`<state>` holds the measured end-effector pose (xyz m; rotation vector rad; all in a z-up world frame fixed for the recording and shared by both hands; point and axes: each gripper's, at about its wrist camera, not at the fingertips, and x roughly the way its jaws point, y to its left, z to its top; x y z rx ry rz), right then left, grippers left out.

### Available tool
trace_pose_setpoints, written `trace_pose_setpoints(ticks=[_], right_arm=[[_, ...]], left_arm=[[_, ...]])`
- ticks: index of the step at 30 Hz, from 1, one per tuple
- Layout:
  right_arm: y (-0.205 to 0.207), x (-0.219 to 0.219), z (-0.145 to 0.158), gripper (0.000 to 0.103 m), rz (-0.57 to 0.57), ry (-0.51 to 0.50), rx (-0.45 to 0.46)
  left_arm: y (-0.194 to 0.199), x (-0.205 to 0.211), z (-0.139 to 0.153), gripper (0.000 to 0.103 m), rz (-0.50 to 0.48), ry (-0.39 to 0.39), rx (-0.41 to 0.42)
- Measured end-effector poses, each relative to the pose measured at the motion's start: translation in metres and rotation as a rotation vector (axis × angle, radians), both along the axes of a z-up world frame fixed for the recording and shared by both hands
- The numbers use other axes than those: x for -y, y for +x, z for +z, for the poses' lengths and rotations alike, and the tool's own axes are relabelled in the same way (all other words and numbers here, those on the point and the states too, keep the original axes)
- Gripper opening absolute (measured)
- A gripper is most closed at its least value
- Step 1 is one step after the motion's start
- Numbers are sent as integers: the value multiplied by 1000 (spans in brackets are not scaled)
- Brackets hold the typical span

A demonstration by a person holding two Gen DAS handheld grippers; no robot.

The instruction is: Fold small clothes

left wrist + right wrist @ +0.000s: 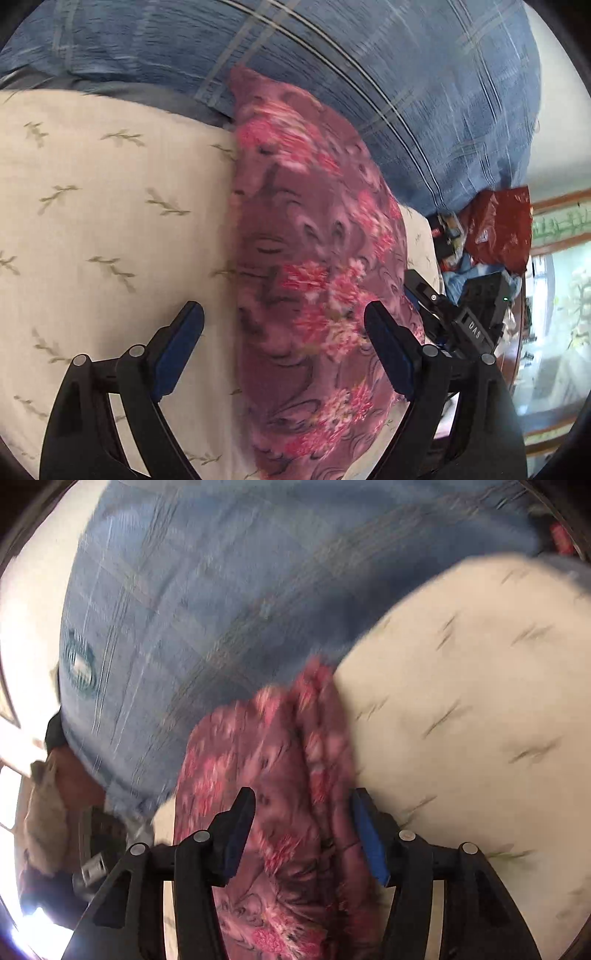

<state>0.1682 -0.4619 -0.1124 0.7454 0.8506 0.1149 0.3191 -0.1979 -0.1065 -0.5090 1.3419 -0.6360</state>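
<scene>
A maroon garment with pink flowers (310,258) lies in a long folded strip on the cream leaf-print sheet (103,221). My left gripper (282,314) hangs above its near part, open wide, one finger over the sheet and the other over the cloth's right edge. In the right wrist view the same garment (266,760) is bunched into ridges. My right gripper (303,797) is open, with the cloth lying between its blue pads (369,842). The picture is blurred, and I see no pad pressing on the fabric. The right gripper's black body (461,321) shows beside the garment in the left wrist view.
A thick blue plaid quilt (369,74) is heaped behind the garment. Past the bed's edge lie a red plastic bag (498,229) and small clutter. Wooden furniture and a bright window stand at the far right. The cream sheet (480,720) spreads to the right.
</scene>
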Motion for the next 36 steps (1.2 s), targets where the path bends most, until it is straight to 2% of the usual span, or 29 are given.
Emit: trace_pose_setpoints(ticks=[1, 2, 3, 5, 6, 7, 8, 9, 10, 11, 12, 14, 16, 21, 24, 29, 36], right_arm=[[-1, -4, 1, 69, 19, -5, 19], [1, -6, 1, 76, 52, 42, 44], [2, -7, -1, 76, 64, 71, 53], [5, -9, -1, 75, 84, 39, 35], [8, -14, 0, 72, 99, -9, 15], [10, -19, 2, 71, 110, -52, 8], [11, -26, 5, 65, 122, -120, -1], [12, -31, 7, 57, 131, -161, -4], [9, -37, 9, 53, 139, -196, 0], [8, -42, 12, 46, 139, -228, 8], [5, -46, 15, 39, 136, -263, 25], [1, -53, 22, 33, 124, -321, 53], [-1, -56, 29, 30, 103, -358, 70], [-16, -55, 43, 26, 59, -355, 106], [-27, -64, 52, 26, 55, -346, 122], [-48, -93, 64, 26, 68, -301, 151], [-82, -155, 73, 26, 147, -205, 171]], left_arm=[[0, 6, -1, 89, -13, -18, 0], [0, 7, 0, 89, -17, -37, -8], [2, 9, 1, 89, -15, -60, -22], [5, 15, -1, 89, 13, -71, -38], [7, 15, 0, 88, 26, -79, -42], [7, 15, 0, 83, 43, -79, -45], [7, 14, 1, 72, 58, -60, -42], [6, 14, 2, 65, 61, -36, -33], [4, 17, 5, 52, 53, 28, -4], [0, 20, 8, 44, 44, 77, 30], [-2, 23, 12, 41, 41, 107, 59], [-9, 29, 21, 33, 44, 162, 116], [-16, 36, 31, 30, 47, 195, 163], [-33, 44, 61, 28, 44, 224, 263], [-44, 31, 73, 28, 56, 212, 292], [-65, -20, 83, 27, 85, 186, 300], [-117, -107, 87, 27, 150, 134, 251]])
